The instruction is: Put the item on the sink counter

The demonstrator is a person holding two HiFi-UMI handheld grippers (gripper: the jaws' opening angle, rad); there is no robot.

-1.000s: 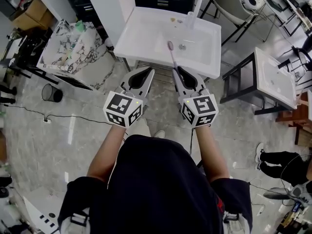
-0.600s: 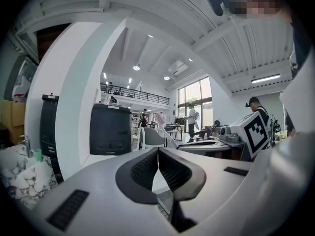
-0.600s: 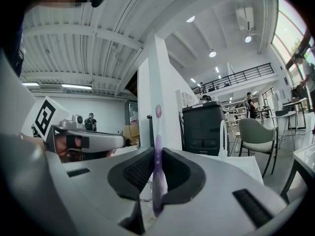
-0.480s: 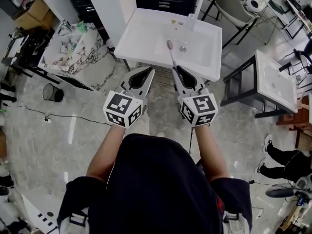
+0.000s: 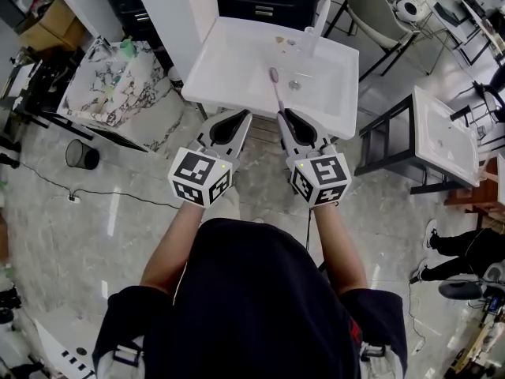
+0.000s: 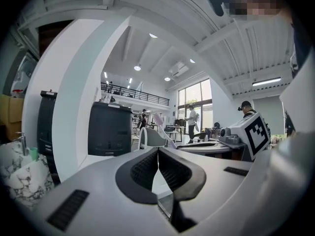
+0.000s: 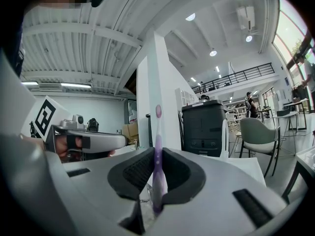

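A purple toothbrush [image 5: 277, 91] sticks forward out of my right gripper [image 5: 285, 115], which is shut on its handle. Its bristle head hangs over the front part of the white sink [image 5: 229, 54]. In the right gripper view the toothbrush [image 7: 157, 146] stands upright between the dark pads [image 7: 139, 170]. My left gripper [image 5: 241, 115] is level beside it on the left, shut with nothing in it, and in its own view the jaws [image 6: 158, 151] meet at the tips. Both grippers hover just short of the sink's front edge.
A clear cup [image 5: 309, 36] stands at the sink's back rim near the drain [image 5: 294, 76]. A marble-patterned counter [image 5: 110, 85] and a black bin [image 5: 81, 153] are to the left. A second white sink on a dark frame [image 5: 446, 129] is to the right, a chair [image 5: 379, 10] behind.
Both grippers and the toothbrush have edged a little closer to the sink. The grip on the toothbrush is unchanged, and the left jaws stay closed.
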